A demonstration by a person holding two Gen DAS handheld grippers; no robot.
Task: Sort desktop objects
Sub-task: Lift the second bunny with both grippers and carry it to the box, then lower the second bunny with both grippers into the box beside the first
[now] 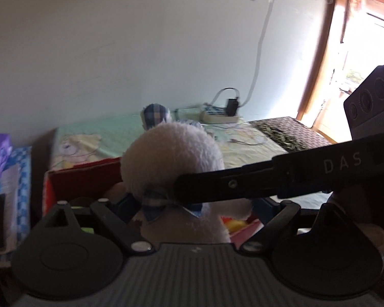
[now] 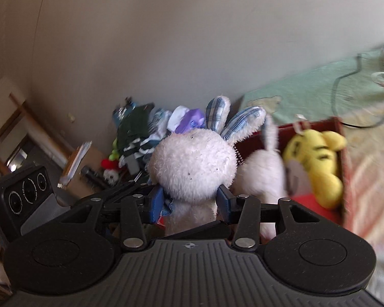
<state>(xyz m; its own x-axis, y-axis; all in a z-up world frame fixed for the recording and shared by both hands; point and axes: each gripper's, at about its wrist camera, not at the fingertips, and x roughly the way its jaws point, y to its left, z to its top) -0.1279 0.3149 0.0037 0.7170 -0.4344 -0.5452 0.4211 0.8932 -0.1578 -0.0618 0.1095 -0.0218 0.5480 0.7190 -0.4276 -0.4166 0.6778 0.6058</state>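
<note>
The right gripper (image 2: 190,200) pinches one white plush rabbit with blue checked ears (image 2: 194,163) at its neck, blue pads pressed against both sides, holding it upright above the near edge of a red open-topped box (image 2: 344,158). In the left wrist view the same rabbit (image 1: 171,158) fills the centre, and the right gripper's black finger crosses its neck from the right. The left gripper (image 1: 192,212) sits just behind the rabbit; whether it grips cannot be told. Two more toys lie in the box: one yellow plush (image 2: 317,161) and one second white plush (image 2: 262,176). One beige power strip (image 1: 219,116) rests on the green patterned cloth (image 1: 102,130).
</note>
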